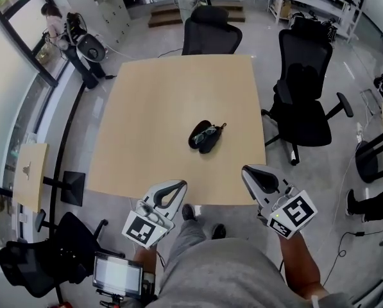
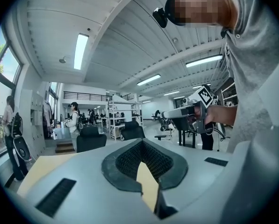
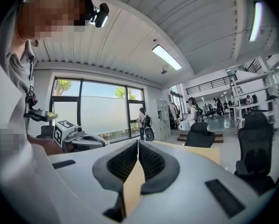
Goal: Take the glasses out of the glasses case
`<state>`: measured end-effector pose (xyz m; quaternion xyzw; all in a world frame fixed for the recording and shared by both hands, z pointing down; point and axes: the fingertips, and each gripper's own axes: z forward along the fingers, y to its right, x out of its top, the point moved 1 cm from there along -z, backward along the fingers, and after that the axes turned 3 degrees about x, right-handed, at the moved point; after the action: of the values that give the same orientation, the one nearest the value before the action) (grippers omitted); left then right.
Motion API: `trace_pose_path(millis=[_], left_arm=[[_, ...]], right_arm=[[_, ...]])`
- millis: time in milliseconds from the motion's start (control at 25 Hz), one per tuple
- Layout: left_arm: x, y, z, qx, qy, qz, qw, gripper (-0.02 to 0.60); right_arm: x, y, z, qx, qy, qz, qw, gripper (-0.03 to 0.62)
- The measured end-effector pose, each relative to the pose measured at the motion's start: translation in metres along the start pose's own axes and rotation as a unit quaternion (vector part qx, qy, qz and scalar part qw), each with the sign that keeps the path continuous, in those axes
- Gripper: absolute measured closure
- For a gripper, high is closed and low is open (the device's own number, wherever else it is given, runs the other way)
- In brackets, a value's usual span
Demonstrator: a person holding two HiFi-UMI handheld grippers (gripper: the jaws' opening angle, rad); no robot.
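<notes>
A black glasses case (image 1: pixel 200 141) lies open near the middle of the light wooden table (image 1: pixel 153 108), and the dark glasses (image 1: pixel 207 132) rest in it. Both grippers hover level at the table's near edge, well short of the case. My left gripper (image 1: pixel 178 185) is shut with nothing between its jaws, its dark pads (image 2: pixel 125 160) meeting at the tip. My right gripper (image 1: pixel 247 171) is likewise shut and empty, pads (image 3: pixel 151 160) pressed together. Each gripper view shows the other one: the right gripper (image 2: pixel 186 112) and the left gripper (image 3: pixel 78 139). The case is in neither gripper view.
Black office chairs stand at the table's far side (image 1: pixel 210 34) and right side (image 1: pixel 303 98). A small side table (image 1: pixel 29 172) and another chair (image 1: pixel 43 258) are on the left, and a tablet screen (image 1: pixel 117 273) sits by my legs. A person (image 1: pixel 52 21) stands by the window.
</notes>
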<state>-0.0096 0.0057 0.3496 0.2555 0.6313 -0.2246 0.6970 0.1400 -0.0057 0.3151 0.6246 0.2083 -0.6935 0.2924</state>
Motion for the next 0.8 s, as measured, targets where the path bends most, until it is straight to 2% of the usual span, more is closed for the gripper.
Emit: trace_pose_path(millis=[280, 560, 800], left_arm=[[-0.013, -0.019, 0.036, -0.015, -0.004, 0.004, 0.9999, 0.576], [-0.032, -0.057, 0.066, -0.02, -0.007, 0.006, 0.9997, 0.575], [-0.063, -0.097, 0.074, -0.01, -0.032, -0.022, 0.9992, 0.575]], right_arm=[[-0.005, 0.028, 0.015, -0.012, -0.007, 0.0, 1.0, 0.585], [-0.014, 0.053, 0.039, -0.03, -0.013, 0.004, 0.999, 0.585], [-0.032, 0.073, 0.081, -0.027, -0.035, 0.015, 0.999, 0.585]])
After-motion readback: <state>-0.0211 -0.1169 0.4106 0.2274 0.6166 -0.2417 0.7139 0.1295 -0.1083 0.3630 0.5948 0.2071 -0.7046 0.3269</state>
